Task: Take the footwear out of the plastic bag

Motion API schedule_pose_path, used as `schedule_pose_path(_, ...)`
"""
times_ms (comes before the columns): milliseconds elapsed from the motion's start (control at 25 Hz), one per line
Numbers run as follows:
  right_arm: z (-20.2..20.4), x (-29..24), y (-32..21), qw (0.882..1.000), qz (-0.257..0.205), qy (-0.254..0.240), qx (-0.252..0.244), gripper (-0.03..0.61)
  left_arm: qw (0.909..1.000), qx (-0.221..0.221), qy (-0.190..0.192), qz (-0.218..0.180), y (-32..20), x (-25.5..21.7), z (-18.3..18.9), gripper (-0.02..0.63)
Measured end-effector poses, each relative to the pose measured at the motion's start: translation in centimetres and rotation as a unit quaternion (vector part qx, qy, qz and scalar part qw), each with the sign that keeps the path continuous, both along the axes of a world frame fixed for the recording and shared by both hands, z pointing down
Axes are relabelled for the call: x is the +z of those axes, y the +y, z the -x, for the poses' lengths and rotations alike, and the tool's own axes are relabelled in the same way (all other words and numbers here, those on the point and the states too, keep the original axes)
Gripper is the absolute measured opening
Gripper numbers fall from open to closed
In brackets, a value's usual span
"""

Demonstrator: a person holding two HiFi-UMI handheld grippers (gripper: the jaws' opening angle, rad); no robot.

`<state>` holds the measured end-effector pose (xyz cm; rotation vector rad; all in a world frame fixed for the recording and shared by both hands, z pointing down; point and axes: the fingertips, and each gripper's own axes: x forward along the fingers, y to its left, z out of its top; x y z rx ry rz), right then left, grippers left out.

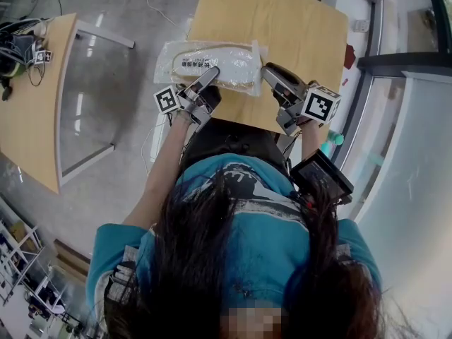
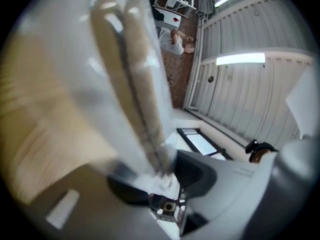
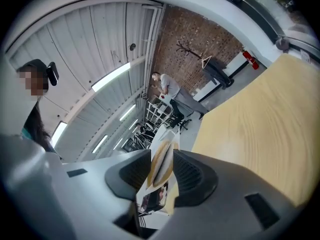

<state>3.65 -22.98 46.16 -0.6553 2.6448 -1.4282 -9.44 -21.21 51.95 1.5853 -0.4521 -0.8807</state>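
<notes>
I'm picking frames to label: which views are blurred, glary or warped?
Left gripper view: the clear plastic bag holding beige footwear and the light wooden table are smeared by motion blur; a ceiling strip light blows out white. Right gripper view: sharp, but wide-angle bending curves the ribbed grey panels. Head view: sharp, with pale sheen on the bag.

Plastic bag (image 2: 65, 44): in your left gripper view it is blurred and runs off the edge at 12 o'clock.
Footwear (image 2: 142, 84): blurred there; you can't make out its type.
Label (image 1: 196, 63): print too small to read.
Table (image 1: 282, 27): cut off at 12 o'clock in your head view.
</notes>
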Motion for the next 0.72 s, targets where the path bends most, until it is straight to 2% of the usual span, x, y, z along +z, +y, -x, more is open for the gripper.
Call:
schedule_pose_path(320, 0.3, 0.0, 0.4, 0.999, 0.006, -0.013, -0.033, 0.146, 0.9986, 0.0, 0.049, -0.022, -0.1, -0.9, 0.5, 0.106)
schedule_pose_path(640, 1.1, 0.5, 0.7, 0.998, 0.016, -0.011, -0.061, 0.17, 0.9974, 0.008, 0.064, -0.033, -0.4, -1.0, 1.2, 0.103)
schedule_pose_path(720, 1.1, 0.4, 0.5, 0.998, 0.018, -0.013, -0.064, 0.17, 0.998, 0.01, 0.055, -0.029, -0.7, -0.8, 1.0, 0.103)
